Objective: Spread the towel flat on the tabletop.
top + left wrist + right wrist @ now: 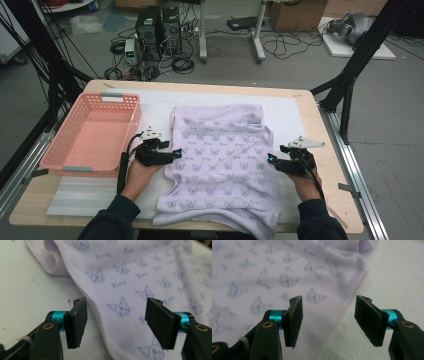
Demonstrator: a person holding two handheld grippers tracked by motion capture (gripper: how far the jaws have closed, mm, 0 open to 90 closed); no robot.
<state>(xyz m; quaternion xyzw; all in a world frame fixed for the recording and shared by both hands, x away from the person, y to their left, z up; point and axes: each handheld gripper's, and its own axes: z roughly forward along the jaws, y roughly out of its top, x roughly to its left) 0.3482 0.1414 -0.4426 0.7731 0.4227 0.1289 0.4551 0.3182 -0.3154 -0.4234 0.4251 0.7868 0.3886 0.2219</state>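
Lavender cloth (pixel 222 160) printed with cat faces lies spread across the centre of the surface (pixel 320 125), right of the pink basket (pixel 92 132). Soft and limp, it should bunch easily; its side hems look best. Left claw (pixel 176 154) and right claw (pixel 271 161) both gape, clamping nothing.

- A wooden table (pixel 325 150) with rounded corners carries everything; its pale wood shows along the right edge and at the near corners.
- A white mat (pixel 290 112) covers most of the tabletop.
- A lilac cloth (pixel 225 165) printed with small cat faces lies spread flat on the mat, its near hem hanging over the table's front edge.
- A pink plastic basket (pixel 92 132) stands at the left, just beside the cloth.
- A ribbed white sheet (pixel 80 197) lies at the near left.
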